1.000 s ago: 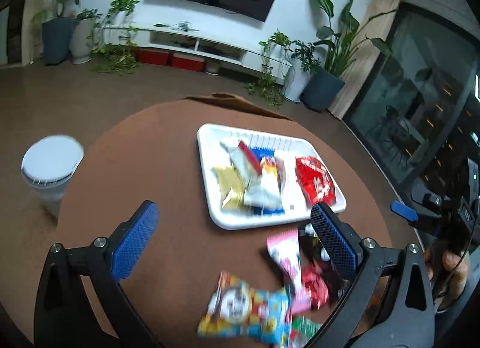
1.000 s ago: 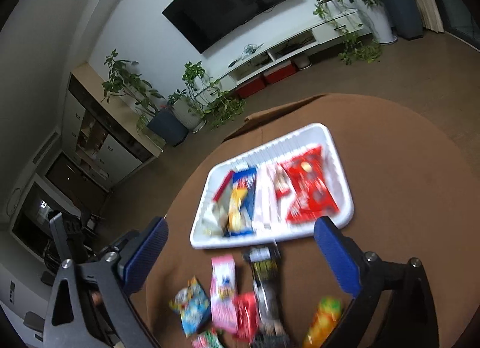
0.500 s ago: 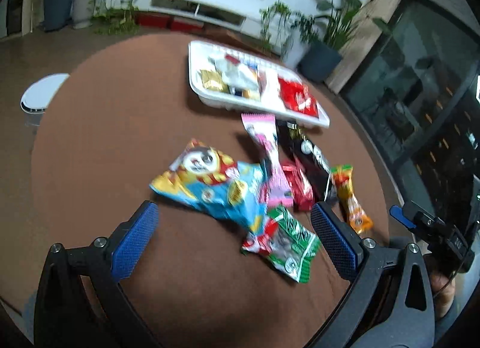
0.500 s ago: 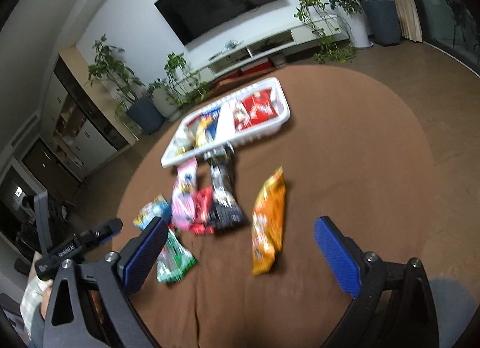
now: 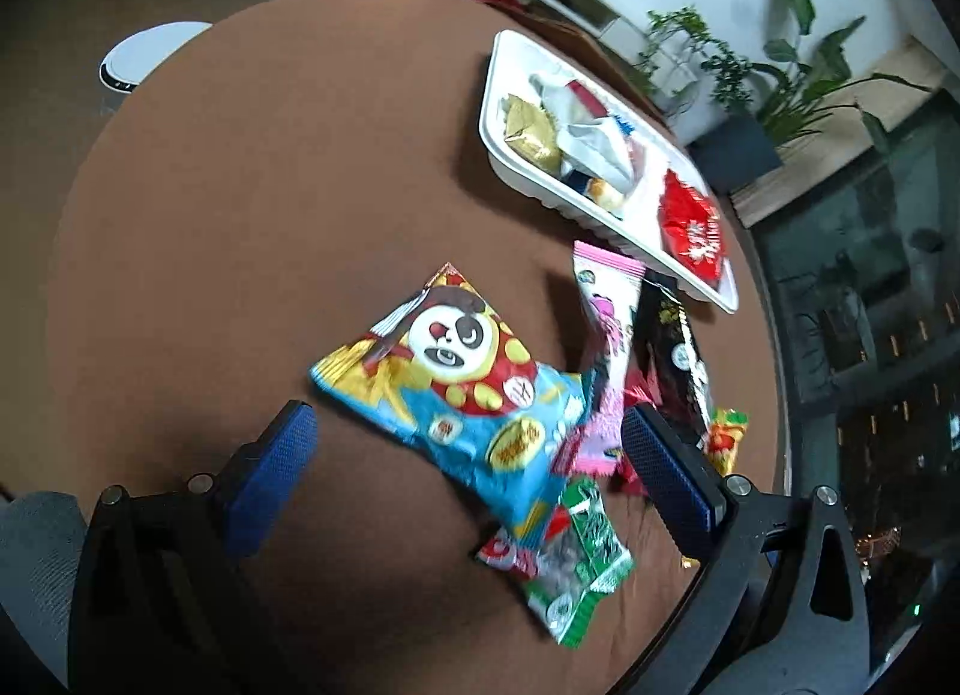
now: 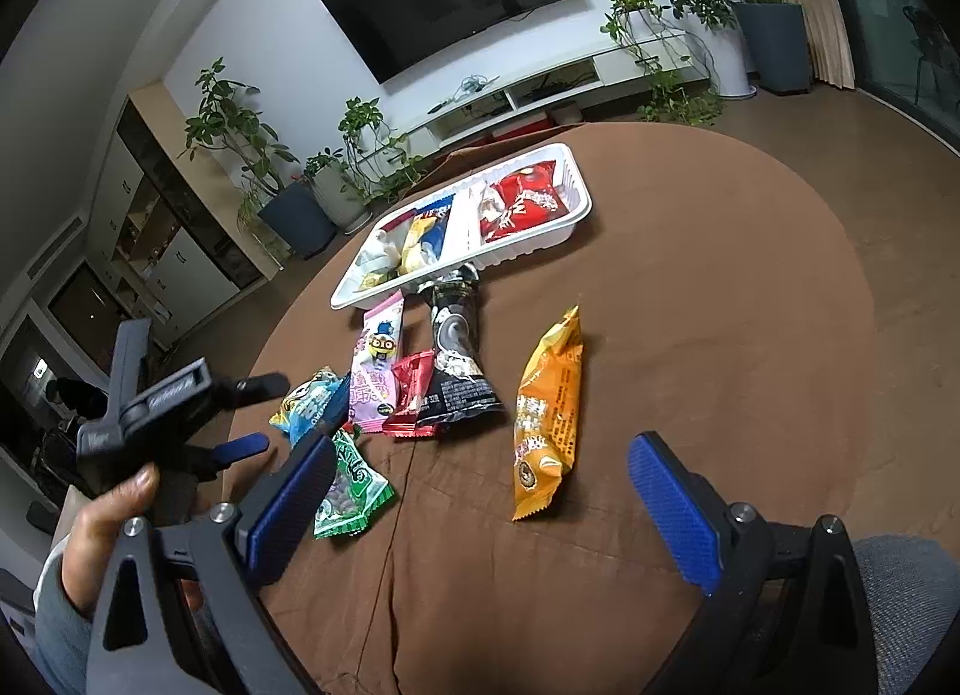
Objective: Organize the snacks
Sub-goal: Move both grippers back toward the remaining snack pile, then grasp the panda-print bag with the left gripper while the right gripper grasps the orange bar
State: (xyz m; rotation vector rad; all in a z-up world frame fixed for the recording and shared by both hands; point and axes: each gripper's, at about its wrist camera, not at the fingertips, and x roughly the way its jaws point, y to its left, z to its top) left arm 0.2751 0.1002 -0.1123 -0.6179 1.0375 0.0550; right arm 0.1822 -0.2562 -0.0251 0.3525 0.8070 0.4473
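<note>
Both grippers spread wide, nothing between the pads. My left gripper [image 5: 468, 455] hangs over the near part of the round brown table [image 5: 240, 203], its pads either side of the panda snack bag [image 5: 462, 389], not touching it. My right gripper [image 6: 480, 497] sits low at the near edge; the orange snack packet [image 6: 549, 413] lies just beyond it, between its pads in view.

Loose snacks, near-centre cluster: green packet [image 6: 351, 485] nearest, then pink packet [image 6: 378, 377], small red packet [image 6: 414, 392] and black packet [image 6: 459, 359] side by side, edges overlapping. The black packet's far end touches the white tray [image 6: 576, 215].

The tray sits on the far side of the table and holds several packets, a red bag [image 6: 525, 200] at its right end.

My left hand [image 6: 102, 527] grips the left tool's handle.
</note>
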